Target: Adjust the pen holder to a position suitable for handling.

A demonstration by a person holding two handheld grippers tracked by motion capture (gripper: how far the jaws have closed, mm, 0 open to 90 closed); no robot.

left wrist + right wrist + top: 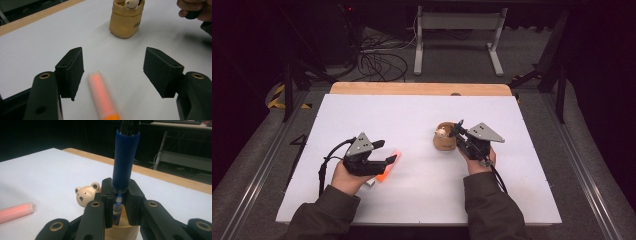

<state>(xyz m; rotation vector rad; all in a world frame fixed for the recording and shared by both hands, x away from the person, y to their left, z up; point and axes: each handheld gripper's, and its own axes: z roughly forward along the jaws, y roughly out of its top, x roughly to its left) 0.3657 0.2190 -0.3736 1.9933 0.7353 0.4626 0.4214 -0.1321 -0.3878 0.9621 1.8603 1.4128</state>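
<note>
The person's forearms come in from the near edge of the white table [422,115], one gripper in each hand. The left hand [346,176] lies low over the near left part of the table, wrist roughly level, and points the left gripper [384,152] forward and a little to the right. Its jaws stand apart and grip nothing; in the left gripper view an orange highlighter [103,96] with a frosted cap lies flat on the table between the two black pads [72,72], closer to one pad than to the other, and touches neither. In the high view the highlighter sits just under and beside that gripper's tips. The right hand [479,161] is raised over the middle right of the table, wrist bent so that the right gripper [458,131] reaches forward and left over a small tan pouch [445,140] that stands upright. The right gripper's jaws are clamped on a blue pen [122,173], which stands nearly upright between the pads in the right gripper view, its lower end at or inside the mouth of the pouch; whether it touches the bottom cannot be told. A small cream bear figure [86,194] pokes out of the pouch just beside the pen. The pouch and the highlighter are well apart.
</note>
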